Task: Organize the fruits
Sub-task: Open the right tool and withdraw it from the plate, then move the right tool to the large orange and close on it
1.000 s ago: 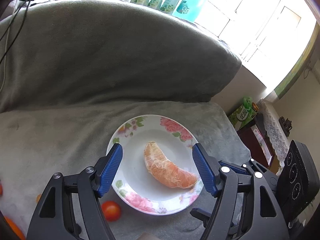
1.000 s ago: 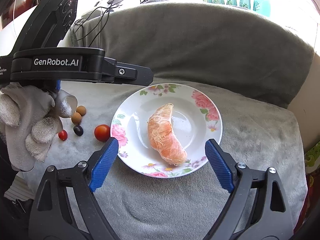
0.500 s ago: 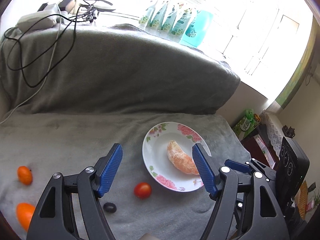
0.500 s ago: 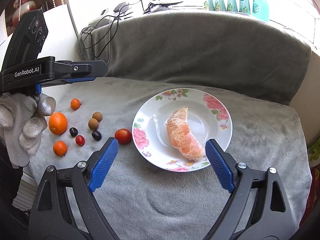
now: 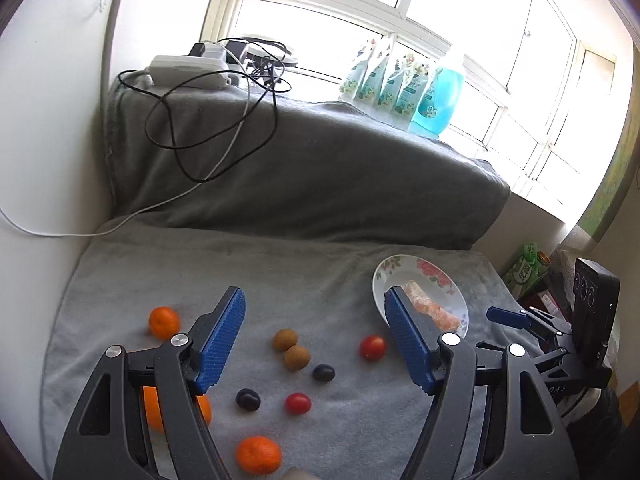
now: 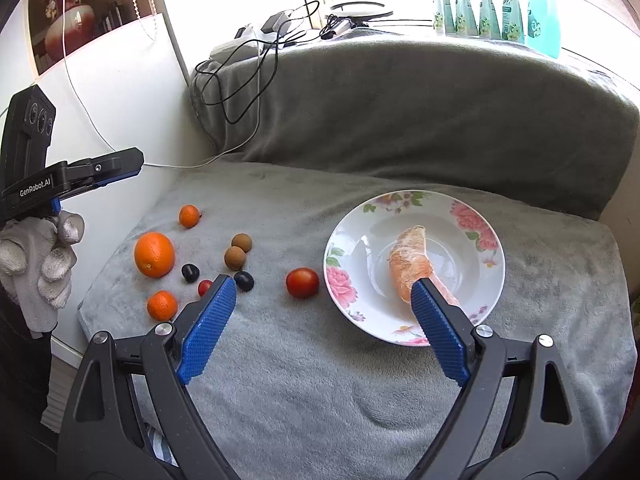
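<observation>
A flowered white plate (image 6: 486,280) lies on the grey blanket and holds a peeled citrus piece (image 6: 412,262); the plate also shows in the left wrist view (image 5: 400,270). Left of it lie loose fruits: a large tomato (image 6: 302,282), two brown longans (image 6: 237,258), dark grapes (image 6: 244,281), a small tomato (image 6: 205,287), a big orange (image 6: 154,254) and two mandarins (image 6: 161,305). My left gripper (image 5: 314,338) is open and empty above the fruits. My right gripper (image 6: 320,322) is open and empty, near the plate's front edge.
The grey sofa back (image 6: 420,112) rises behind the seat. Cables and a power strip (image 5: 188,70) lie on its top left. Several bottles (image 5: 404,84) stand on the windowsill. A white wall (image 6: 120,120) bounds the left side. The seat drops off at its left and right edges.
Both grippers have pulled back and up from the plate. The left gripper has swung left, so the loose fruits now lie under it. Both stay open.
</observation>
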A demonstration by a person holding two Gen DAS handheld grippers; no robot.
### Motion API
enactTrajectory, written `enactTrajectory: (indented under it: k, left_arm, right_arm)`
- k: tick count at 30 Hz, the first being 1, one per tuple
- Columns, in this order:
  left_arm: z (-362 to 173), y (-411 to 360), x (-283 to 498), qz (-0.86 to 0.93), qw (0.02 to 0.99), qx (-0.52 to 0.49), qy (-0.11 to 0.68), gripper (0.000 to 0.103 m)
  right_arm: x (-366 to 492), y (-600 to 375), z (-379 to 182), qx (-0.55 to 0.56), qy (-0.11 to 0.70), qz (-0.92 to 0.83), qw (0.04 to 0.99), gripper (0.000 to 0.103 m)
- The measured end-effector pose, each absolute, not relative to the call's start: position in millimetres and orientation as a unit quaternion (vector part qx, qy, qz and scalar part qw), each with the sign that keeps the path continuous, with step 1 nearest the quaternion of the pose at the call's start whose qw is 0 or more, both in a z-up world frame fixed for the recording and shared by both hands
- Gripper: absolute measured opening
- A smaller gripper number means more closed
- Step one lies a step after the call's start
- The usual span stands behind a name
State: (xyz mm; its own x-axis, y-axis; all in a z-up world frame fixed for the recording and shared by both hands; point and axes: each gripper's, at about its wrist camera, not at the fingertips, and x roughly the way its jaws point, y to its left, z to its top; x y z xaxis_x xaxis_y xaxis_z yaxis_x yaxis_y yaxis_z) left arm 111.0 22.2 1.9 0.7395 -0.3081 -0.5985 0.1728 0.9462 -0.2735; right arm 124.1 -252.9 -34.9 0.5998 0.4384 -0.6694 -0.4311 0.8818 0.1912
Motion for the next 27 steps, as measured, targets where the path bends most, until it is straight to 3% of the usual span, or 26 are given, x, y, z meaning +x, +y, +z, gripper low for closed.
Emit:
enactTrajectory:
  k: [27]
  left_arm:
    - [-64,116,43,-0.051,0.916,-0.172,0.360,0.072]
  right_arm:
    - [141,-136,-43,-0.004,0.412,0.344,0.844,0.091]
